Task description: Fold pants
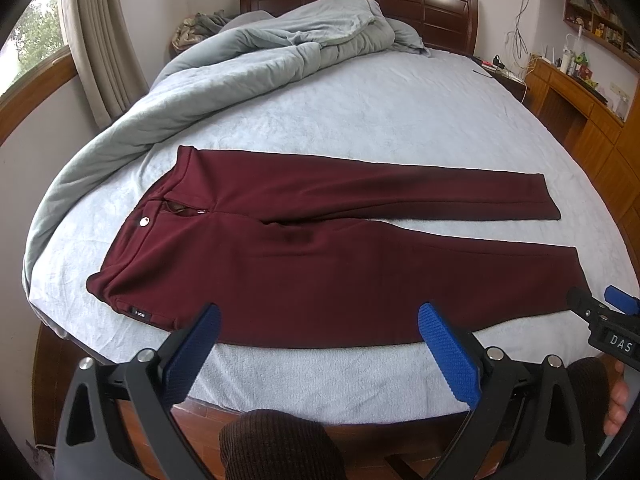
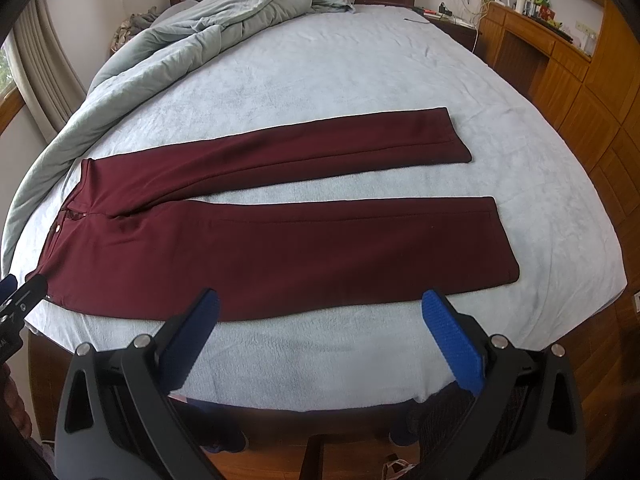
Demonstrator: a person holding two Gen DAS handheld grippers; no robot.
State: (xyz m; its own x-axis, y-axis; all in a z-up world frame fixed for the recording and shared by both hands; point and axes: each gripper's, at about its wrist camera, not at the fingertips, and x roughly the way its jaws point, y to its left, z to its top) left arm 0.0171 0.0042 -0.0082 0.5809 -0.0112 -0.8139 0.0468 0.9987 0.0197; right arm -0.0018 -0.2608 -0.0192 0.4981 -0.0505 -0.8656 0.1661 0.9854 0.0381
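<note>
Maroon pants lie flat on the bed, waistband at the left, both legs spread apart and running right; they also show in the right wrist view. My left gripper is open and empty, hovering over the near edge of the near leg by the hip. My right gripper is open and empty, above the near edge of the near leg further toward the hem. The right gripper's tip shows at the right edge of the left wrist view; the left one's at the left edge of the right.
The bed has a pale blue sheet. A rumpled grey duvet is piled along the far left and headboard. A wooden footboard runs below the grippers. Wooden cabinets stand to the right, a curtained window to the left.
</note>
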